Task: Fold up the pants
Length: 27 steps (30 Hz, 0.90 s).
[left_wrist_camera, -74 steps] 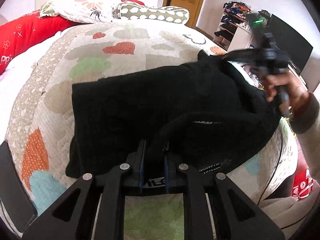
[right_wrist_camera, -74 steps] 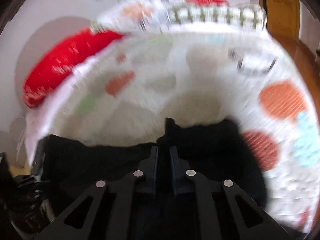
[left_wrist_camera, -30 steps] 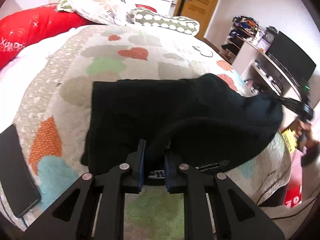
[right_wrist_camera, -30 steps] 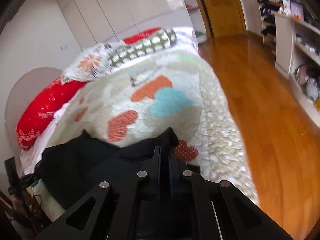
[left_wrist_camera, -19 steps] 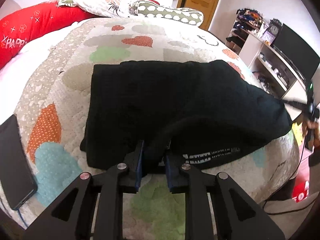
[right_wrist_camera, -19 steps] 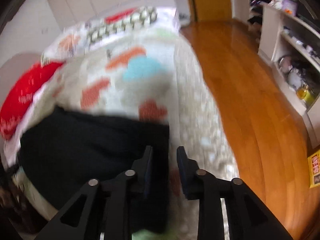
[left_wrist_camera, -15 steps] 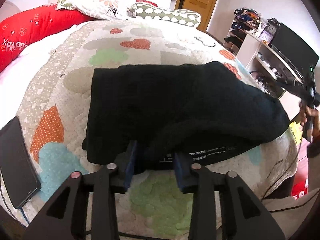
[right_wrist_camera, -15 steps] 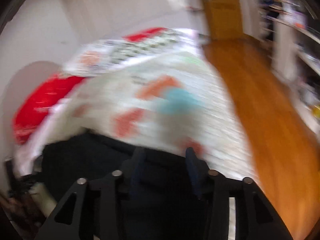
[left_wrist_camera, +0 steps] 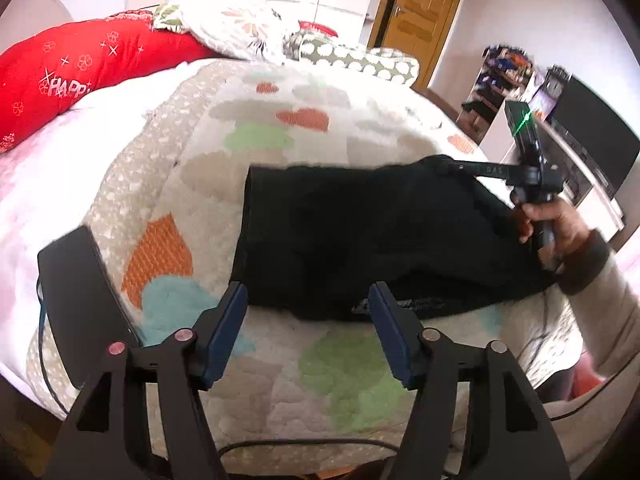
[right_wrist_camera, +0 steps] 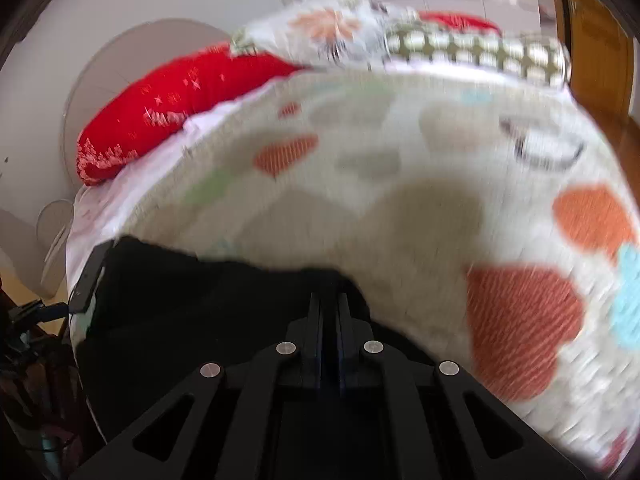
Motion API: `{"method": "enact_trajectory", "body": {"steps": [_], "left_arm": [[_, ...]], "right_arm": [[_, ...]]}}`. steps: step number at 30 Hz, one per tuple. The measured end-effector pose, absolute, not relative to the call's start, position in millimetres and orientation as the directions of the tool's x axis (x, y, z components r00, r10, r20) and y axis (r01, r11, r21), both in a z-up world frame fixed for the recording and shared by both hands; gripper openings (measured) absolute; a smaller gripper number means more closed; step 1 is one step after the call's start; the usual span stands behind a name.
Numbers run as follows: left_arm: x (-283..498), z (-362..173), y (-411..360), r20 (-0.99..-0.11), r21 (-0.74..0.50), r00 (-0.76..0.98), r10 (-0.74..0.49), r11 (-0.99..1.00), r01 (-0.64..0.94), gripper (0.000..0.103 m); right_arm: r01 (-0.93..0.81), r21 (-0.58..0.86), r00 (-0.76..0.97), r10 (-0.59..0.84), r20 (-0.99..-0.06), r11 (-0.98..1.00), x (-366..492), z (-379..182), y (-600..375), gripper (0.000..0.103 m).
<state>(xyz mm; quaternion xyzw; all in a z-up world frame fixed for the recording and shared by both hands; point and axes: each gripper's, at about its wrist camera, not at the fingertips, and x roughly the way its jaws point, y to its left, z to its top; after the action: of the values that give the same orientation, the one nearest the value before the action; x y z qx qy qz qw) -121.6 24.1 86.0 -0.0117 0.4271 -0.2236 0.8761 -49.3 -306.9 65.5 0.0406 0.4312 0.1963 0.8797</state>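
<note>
Big bed w/ a heart-print quilt (left_wrist_camera: 280, 128); red bolster pillow (left_wrist_camera: 72, 80) far left by the headboard. Black pants (left_wrist_camera: 360, 232) lie folded across the quilt's near half, toward the right edge. Dark phone (left_wrist_camera: 80, 300) on the near left edge. Left gripper (left_wrist_camera: 308, 320) just short of the pants' near hem, jaws spreading, nothing btwn the pads. Right gripper (right_wrist_camera: 330, 312), in the person's hand (left_wrist_camera: 556, 220), is clamped tight on the pants' far right corner.
</note>
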Motion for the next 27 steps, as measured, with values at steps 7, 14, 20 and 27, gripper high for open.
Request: {"method": "enact_trajectory", "body": {"steps": [7,14,20,27], "left_arm": [[-77,78,-9,-0.735,-0.229,0.544,-0.404,0.904,0.361,0.075],[-34,33,-20,-0.829,-0.151,0.485,-0.278,0.947,0.284,0.075],[-32,19,-14,-0.829,-0.184,0.481,-0.284,0.952,0.246,0.075],[-48,41,-10,-0.803,-0.213,0.509,-0.309,0.947,0.24,0.075]], "right_arm": [[-0.282,0.103,0.56,0.251,-0.789,0.954,-33,41,-290,0.013],[-0.426,0.217,0.557,0.444,-0.702,0.878,-111,89,-282,0.046],[-0.544,0.239,0.434,0.513,-0.741,0.804,-151,56,-226,0.043],[-0.555,0.206,0.424,0.487,-0.764,0.806,-191,34,-227,0.042]]}}
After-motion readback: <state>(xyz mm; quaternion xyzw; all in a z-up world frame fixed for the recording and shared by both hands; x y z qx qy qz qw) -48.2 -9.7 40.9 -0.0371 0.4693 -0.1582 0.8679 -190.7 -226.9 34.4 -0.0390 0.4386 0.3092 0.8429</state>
